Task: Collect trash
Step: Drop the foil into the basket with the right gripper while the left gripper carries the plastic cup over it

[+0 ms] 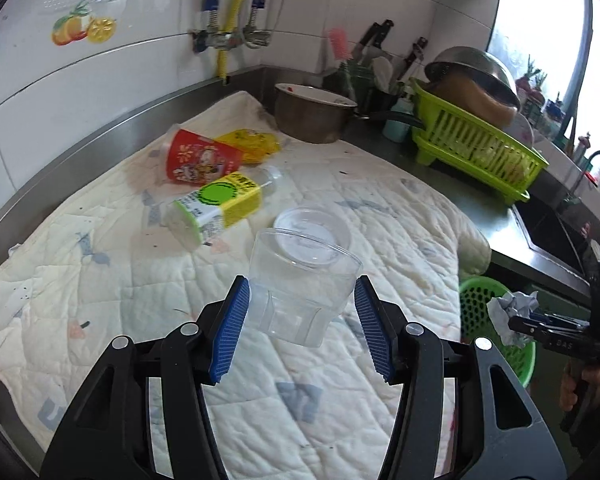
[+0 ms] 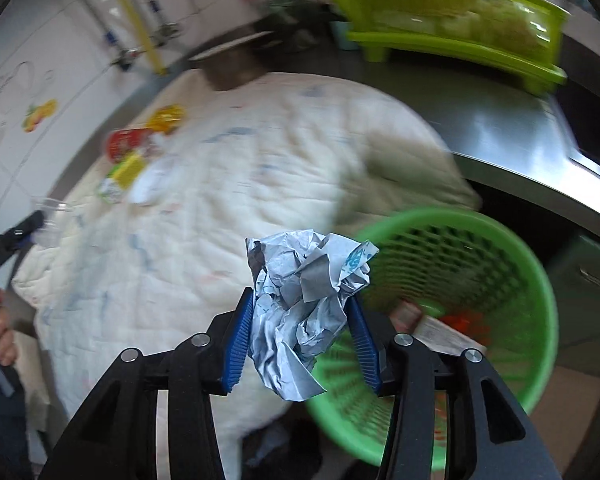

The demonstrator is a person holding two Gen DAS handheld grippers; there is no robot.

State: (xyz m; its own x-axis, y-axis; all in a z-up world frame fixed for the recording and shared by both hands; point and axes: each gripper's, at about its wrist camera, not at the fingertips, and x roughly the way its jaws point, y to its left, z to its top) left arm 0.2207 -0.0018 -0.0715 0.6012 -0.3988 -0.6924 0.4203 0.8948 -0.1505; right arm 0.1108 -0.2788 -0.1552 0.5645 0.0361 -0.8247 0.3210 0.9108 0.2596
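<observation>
A clear cup (image 1: 300, 284) is clamped between the blue pads (image 1: 230, 332) of the left gripper (image 1: 302, 330), mouth tilted away, lifted clear of the quilt (image 1: 380, 216) that covers the bench (image 1: 496, 232). Just beyond the cup, a clear lid (image 1: 314, 232) is seen flat on the quilt. Further ahead and to the left of that gripper, a bottle (image 1: 216, 204) with a yellow-green label is laid on its side; past it a red cup (image 1: 198, 158) is lying tipped over, touching a yellow wrapper (image 1: 252, 144). A metal pot (image 1: 312, 114) is set at the far edge of the quilt, and a lime dish rack (image 1: 476, 148) is placed to its right.

A crumpled paper wad (image 2: 304, 300) is clamped by the right gripper (image 2: 302, 336), both pads pressed into it, most of the wad bulging above the fingertips. The view is motion-blurred. Directly right of and below this gripper, a green basket (image 2: 536, 280) is seen off the bench edge, with scraps inside; what they are cannot be told. In the left view the wad and right gripper are found at the far right, over the basket rim. A hand (image 1: 580, 380) is wrapped on that gripper's handle.
</observation>
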